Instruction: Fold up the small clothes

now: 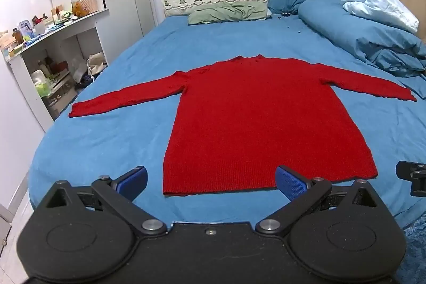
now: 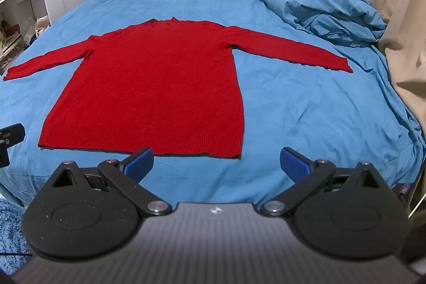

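Bedroom, blue-sheeted bed [image 1: 111,140] underneath. Left gripper [image 1: 211,181] spread wide and empty above the hem of the red sweater [image 1: 255,124]; right gripper [image 2: 217,160] likewise released, just short of the hem's right corner. Sweater flat on the sheet, sleeves out, collar toward the green pillow [image 1: 229,12]; rumpled duvet [image 2: 319,1] at right.
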Demonstrator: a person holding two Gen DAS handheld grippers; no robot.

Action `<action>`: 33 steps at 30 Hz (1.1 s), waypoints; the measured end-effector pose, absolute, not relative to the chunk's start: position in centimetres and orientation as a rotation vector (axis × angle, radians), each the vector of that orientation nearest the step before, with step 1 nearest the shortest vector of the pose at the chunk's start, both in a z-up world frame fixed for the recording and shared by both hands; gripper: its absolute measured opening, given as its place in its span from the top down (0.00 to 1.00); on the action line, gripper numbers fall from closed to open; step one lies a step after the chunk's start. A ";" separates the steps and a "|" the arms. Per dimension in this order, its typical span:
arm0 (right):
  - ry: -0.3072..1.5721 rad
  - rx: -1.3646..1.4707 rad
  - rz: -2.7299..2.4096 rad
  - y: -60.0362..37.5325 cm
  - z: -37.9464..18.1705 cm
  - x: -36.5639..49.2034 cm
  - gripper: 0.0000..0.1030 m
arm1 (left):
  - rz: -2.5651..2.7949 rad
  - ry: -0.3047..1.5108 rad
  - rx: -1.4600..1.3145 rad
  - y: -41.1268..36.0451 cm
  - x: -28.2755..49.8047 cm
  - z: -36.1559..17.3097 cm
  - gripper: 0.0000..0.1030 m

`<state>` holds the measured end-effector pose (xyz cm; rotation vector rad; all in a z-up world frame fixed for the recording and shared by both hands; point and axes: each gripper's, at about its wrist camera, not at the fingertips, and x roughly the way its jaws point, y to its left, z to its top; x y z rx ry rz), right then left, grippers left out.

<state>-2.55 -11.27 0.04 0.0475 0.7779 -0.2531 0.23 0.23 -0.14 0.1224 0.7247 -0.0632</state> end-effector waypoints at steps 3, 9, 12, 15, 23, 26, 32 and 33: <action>0.775 0.045 -0.254 -11.3 0.0 -2.6 0.00 | -0.072 0.701 0.088 1.9 0.2 0.4 0.00; 0.775 0.046 -0.253 -11.3 0.0 -2.6 0.00 | -0.032 0.669 0.139 0.1 -0.5 0.3 0.00; 0.774 0.048 -0.254 -11.2 0.1 -2.6 0.00 | -0.033 0.670 0.132 0.1 -0.5 0.2 0.00; 0.772 0.050 -0.253 -11.1 0.1 -2.6 0.00 | -0.033 0.668 0.130 0.1 -0.7 0.2 0.00; 0.770 0.046 -0.250 -11.2 0.0 -2.7 0.00 | -0.039 0.669 0.133 0.1 -0.7 0.3 0.00; 0.768 0.046 -0.250 -11.0 0.1 -2.9 0.00 | -0.038 0.666 0.137 0.0 -0.8 0.4 0.00; 0.767 0.048 -0.250 -11.1 0.3 -2.7 0.00 | -0.037 0.664 0.141 -0.1 -0.9 0.5 0.00; 0.767 0.047 -0.249 -11.1 0.3 -2.7 0.00 | -0.037 0.663 0.143 -0.1 -0.9 0.6 0.00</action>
